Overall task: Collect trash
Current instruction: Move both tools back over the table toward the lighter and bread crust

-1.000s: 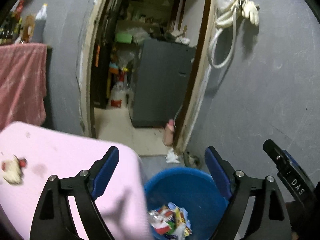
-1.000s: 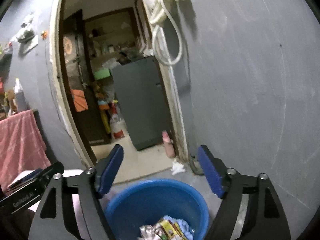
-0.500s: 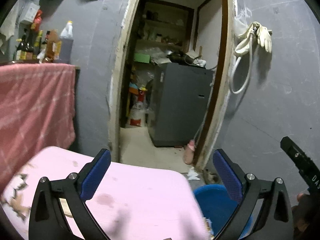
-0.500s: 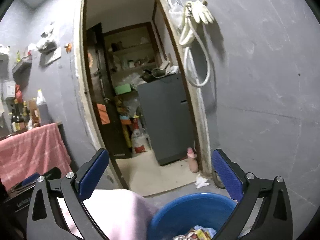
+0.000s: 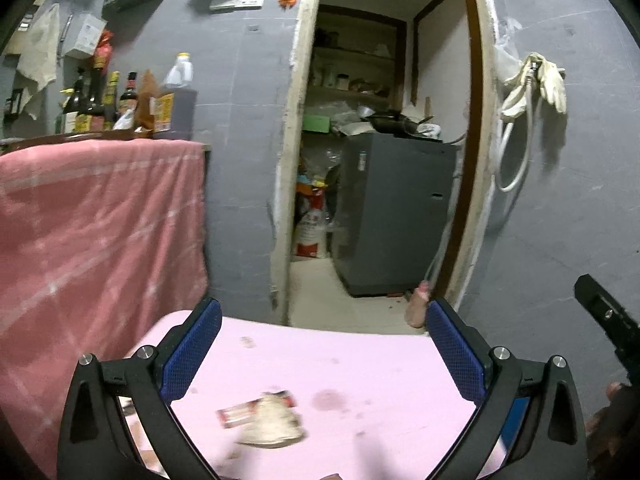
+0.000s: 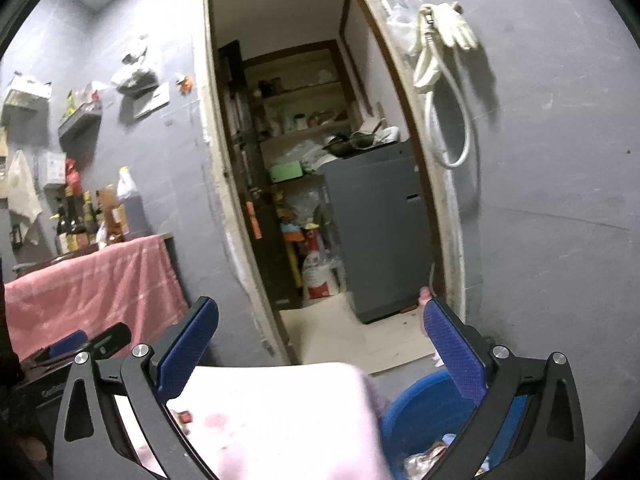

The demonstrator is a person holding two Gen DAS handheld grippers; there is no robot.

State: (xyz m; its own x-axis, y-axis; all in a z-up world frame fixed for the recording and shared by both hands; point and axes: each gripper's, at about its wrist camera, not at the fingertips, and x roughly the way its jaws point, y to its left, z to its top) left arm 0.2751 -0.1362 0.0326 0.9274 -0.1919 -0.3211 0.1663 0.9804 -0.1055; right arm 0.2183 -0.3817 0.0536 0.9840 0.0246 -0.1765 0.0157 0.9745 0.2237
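Pink cloth covers a table [image 5: 360, 364] facing a grey wall [image 5: 560, 220] and an open doorway [image 5: 380, 160], beyond which a grey cabinet [image 5: 392, 216] and cluttered shelves show. A red cloth [image 5: 100, 220] hangs at left under a row of bottles [image 5: 100, 96]. Crumpled trash [image 5: 268, 420], whitish with a red wrapper, lies on the table between the left gripper [image 5: 320, 356] fingers, untouched. Both grippers stand wide open and hold nothing; the right gripper [image 6: 320, 354] hovers over the table edge. A blue bucket [image 6: 420, 404] beside the table holds wrappers.
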